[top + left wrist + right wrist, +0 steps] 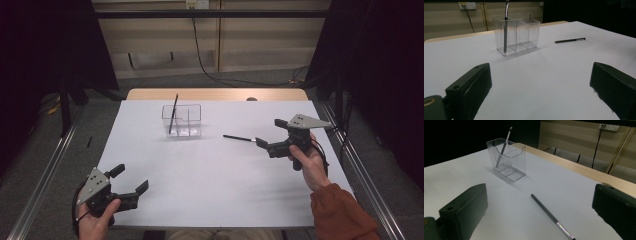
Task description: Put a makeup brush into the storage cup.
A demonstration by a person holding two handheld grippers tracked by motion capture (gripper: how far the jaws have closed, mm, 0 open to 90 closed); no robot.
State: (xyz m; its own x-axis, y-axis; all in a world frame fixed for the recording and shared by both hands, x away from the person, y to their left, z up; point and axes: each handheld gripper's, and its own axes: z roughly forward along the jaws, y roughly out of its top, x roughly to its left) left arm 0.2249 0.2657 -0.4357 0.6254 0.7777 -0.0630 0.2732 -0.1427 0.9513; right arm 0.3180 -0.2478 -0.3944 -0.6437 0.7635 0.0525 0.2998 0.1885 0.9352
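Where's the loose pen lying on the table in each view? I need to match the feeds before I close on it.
High view: the loose pen lies flat right of centre, just off the open right gripper.
Left gripper view: upper right, flat on the table.
Right gripper view: lower centre, running down to the bottom edge between the jaws.
Shared landmark: the clear organizer with a pen standing in it.

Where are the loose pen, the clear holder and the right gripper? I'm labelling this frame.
Loose pen (239, 137): high view, middle of its barrel on the table.
Clear holder (190, 116): high view, front wall of the right compartment.
Right gripper (268, 135): high view, midway between its open fingertips.
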